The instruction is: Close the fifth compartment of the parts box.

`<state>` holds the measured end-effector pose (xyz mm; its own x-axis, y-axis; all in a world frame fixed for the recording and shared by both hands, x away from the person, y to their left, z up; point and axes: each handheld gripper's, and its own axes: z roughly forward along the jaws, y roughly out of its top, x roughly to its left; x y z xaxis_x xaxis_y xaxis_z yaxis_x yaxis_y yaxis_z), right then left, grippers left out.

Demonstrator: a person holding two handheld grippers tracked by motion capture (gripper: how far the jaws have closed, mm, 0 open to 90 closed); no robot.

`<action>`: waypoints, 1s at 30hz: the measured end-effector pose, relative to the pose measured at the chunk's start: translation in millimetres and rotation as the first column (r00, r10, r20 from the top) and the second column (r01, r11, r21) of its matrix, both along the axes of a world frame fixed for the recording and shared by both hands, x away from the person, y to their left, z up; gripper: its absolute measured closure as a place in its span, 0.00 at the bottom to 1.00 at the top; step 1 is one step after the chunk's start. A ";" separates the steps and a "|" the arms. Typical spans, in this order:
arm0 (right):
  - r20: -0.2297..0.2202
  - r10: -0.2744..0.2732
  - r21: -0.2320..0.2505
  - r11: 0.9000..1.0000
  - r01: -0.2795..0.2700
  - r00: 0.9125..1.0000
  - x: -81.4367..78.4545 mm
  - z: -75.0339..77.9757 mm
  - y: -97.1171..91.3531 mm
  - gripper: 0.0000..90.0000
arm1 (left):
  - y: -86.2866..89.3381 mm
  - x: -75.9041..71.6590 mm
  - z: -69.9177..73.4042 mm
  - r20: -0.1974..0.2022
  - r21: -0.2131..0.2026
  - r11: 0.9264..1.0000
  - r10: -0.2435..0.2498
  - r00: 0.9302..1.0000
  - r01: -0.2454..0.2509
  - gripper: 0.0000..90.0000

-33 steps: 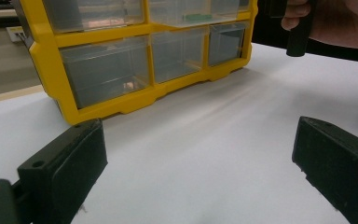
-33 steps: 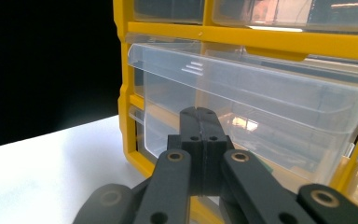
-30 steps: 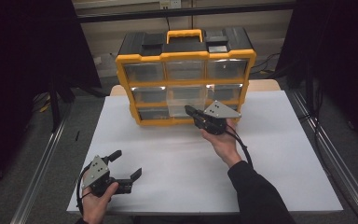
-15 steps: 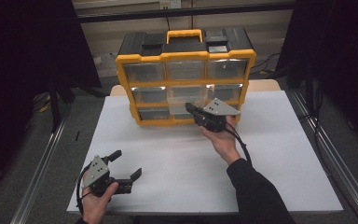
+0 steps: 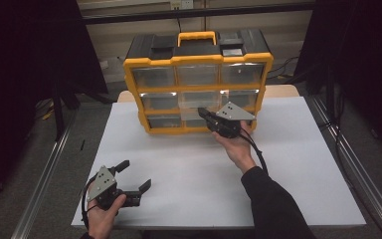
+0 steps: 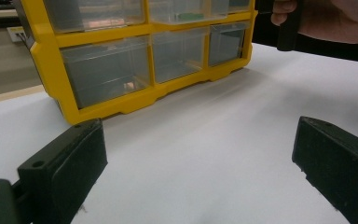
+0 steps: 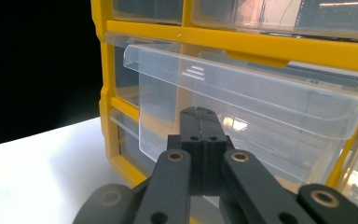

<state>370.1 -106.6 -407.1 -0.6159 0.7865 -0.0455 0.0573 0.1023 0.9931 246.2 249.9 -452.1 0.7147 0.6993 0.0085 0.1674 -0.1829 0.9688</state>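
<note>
The yellow organizer (image 5: 199, 84) stood at the far edge of the white tabletop (image 5: 288, 174). The right gripper (image 5: 202, 113) was up against its front — fingers pressed together, tips at a clear drawer (image 7: 242, 112) that stuck out of the middle row. The left gripper (image 5: 134, 175) sat near the front left corner — fingers wide apart, holding nothing, well away from the organizer.

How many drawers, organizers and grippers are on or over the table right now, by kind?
Yellow drawer organizer: 1
Clear drawers in it, three rows of three, e.g. the middle one pulled out: 9
Hand-held grippers: 2, the left gripper with jaws open, the right gripper with jaws shut at the pulled-out drawer
Total: 12
</note>
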 end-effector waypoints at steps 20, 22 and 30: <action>0.013 -0.023 -0.007 1.000 0.023 1.000 8.1 3.6 2.2 1.00 | -0.3 0.1 -0.1 -0.002 -0.004 1.000 0.000 1.000 0.000 0.03; 0.014 -0.022 -0.005 1.000 0.022 1.000 9.3 4.4 2.4 1.00 | -0.6 0.0 -0.1 -0.003 -0.008 1.000 0.000 1.000 0.000 0.03; 0.012 -0.038 -0.008 0.999 0.038 0.999 13.6 4.8 1.6 1.00 | -0.6 0.1 -0.2 0.000 -0.005 1.000 0.000 1.000 0.000 0.03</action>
